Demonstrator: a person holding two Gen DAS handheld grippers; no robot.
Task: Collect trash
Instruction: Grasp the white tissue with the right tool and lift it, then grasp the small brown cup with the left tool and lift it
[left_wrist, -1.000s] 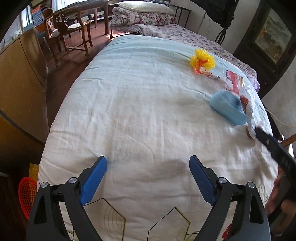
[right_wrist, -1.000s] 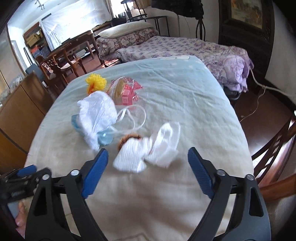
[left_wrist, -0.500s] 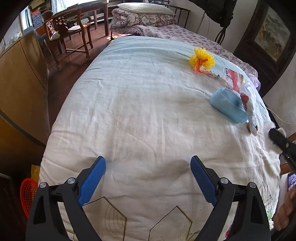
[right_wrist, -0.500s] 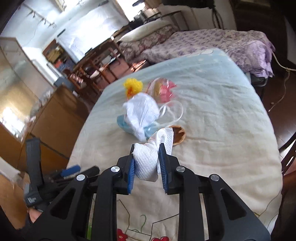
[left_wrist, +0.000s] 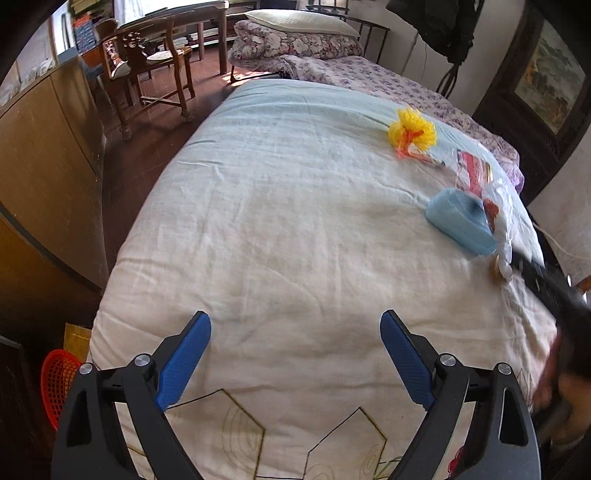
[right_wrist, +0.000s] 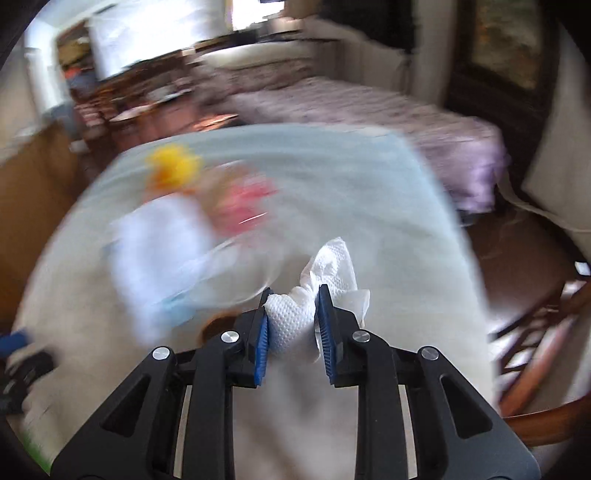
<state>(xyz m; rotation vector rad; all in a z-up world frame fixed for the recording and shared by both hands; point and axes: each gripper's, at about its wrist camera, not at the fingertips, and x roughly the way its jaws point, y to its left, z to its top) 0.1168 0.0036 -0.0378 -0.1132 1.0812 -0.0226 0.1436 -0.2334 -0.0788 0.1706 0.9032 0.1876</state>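
At the far left of the left wrist view, a red mesh basket (left_wrist: 59, 384) sits on the floor beside the bed (left_wrist: 280, 229), low and partly cut off by the frame edge. It looks like the place for the trash, though that is only a guess from so small a glimpse. The left gripper (left_wrist: 295, 354) hangs over the near end of the bed with its jaws wide apart and nothing between them.

Further right lies the rest of the litter: a yellow pompom (left_wrist: 412, 129), a clear bag with a red wrapper (left_wrist: 476, 177), and a blue pouch (left_wrist: 460, 221), all well apart from the left gripper and strung along the bed's right edge.

At the right side of the bed, the right gripper (right_wrist: 292, 325) is clamped on a crumpled white paper towel (right_wrist: 295, 317), whose loose end stands up and away past the fingertips. The towel is held clear of the bedcover, as far as the blur allows.

So the coming move likely turns on this: the basket lies across the bed from the towel, down at the left gripper's side, and the left hand is the nearer one to it.

The left view alone shows the basket; the right view alone shows the grip on the towel. The right view is smeared, so the pile beyond the towel reads only as colours.
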